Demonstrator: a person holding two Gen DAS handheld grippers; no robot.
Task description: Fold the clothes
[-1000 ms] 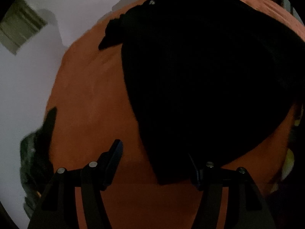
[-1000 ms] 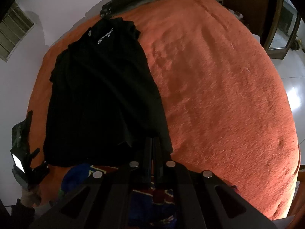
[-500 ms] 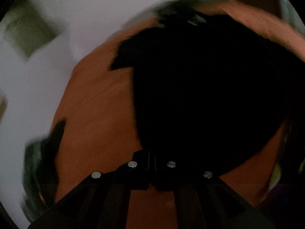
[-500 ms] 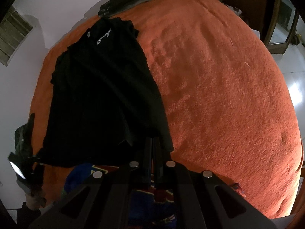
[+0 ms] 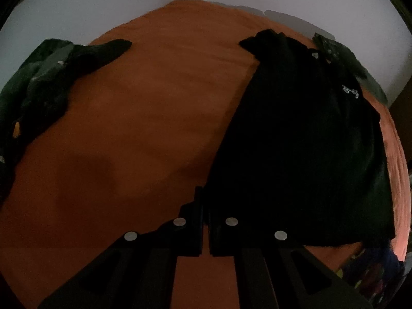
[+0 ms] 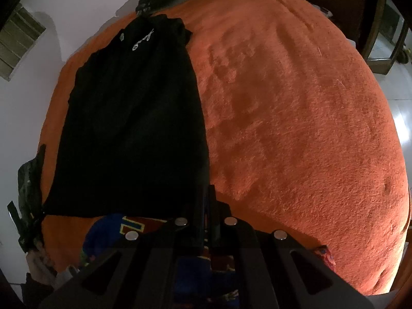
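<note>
I hold both tongs closed: left tongs (image 5: 204, 200) pinch the black shirt's (image 6: 134, 118) near-left hem corner, right tongs (image 6: 206, 198) its near-right corner. The shirt lies flat on the orange bed (image 6: 296, 116). Risk: thin hem slips if I pull unevenly. White script logo (image 6: 143, 40) is unreadable.

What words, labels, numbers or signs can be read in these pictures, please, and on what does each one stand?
White cursive script on the chest of the black shirt: too small and looped to read.
Small pale tag near the shirt's collar: too small to read.
Yellow-outlined shapes on the blue and red garment: part of a large print, mostly hidden, not readable.
Nothing else bears text.
</note>
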